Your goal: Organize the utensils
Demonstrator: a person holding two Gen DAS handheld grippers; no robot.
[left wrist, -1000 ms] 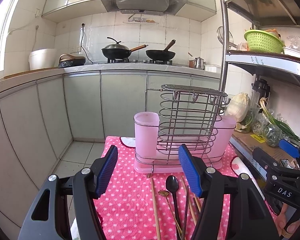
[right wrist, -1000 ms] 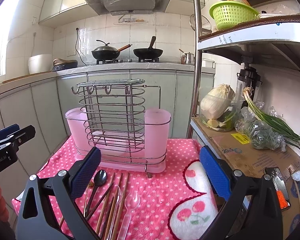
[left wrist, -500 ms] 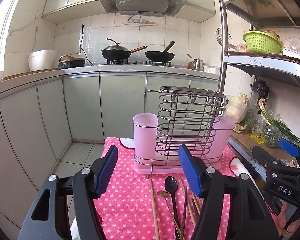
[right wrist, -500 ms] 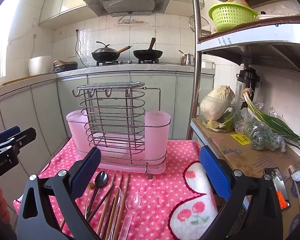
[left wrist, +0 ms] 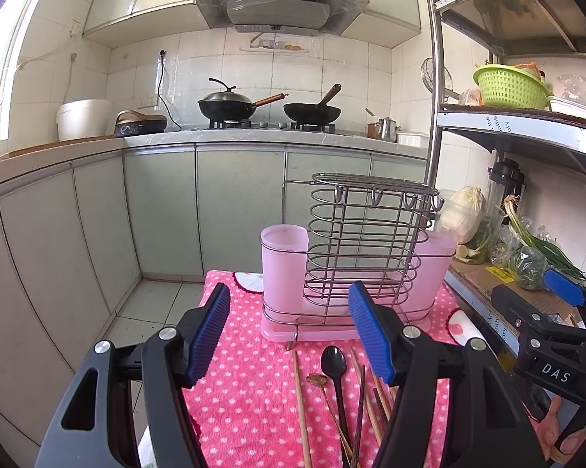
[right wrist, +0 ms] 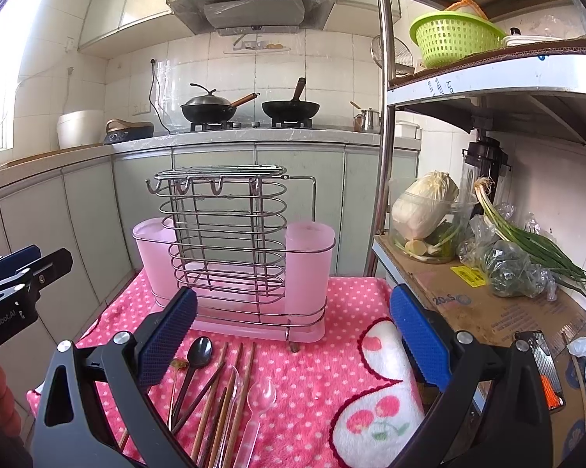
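Both tongs had drifted slightly back, gaping apart and empty. On the pink dotted desk (right wrist: 331, 370) stood a pink wire utensil rack (right wrist: 234, 257); just before it lay wooden chopsticks (right wrist: 230, 397), a black spoon (right wrist: 197, 355) and a clear spoon (right wrist: 259, 397), left tongs (left wrist: 289, 335), right tongs (right wrist: 293, 343).

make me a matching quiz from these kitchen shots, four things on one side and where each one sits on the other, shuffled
Things:
1. black spoon
2. green basket
3. cabbage
4. lidded wok

Places:
A. on the stove at the back counter
B. on the upper metal shelf at the right
C. lying on the pink dotted cloth in front of the utensil rack
D. in a clear container on the lower shelf, beside the green onions

Pairs: 1-C, 2-B, 3-D, 4-A
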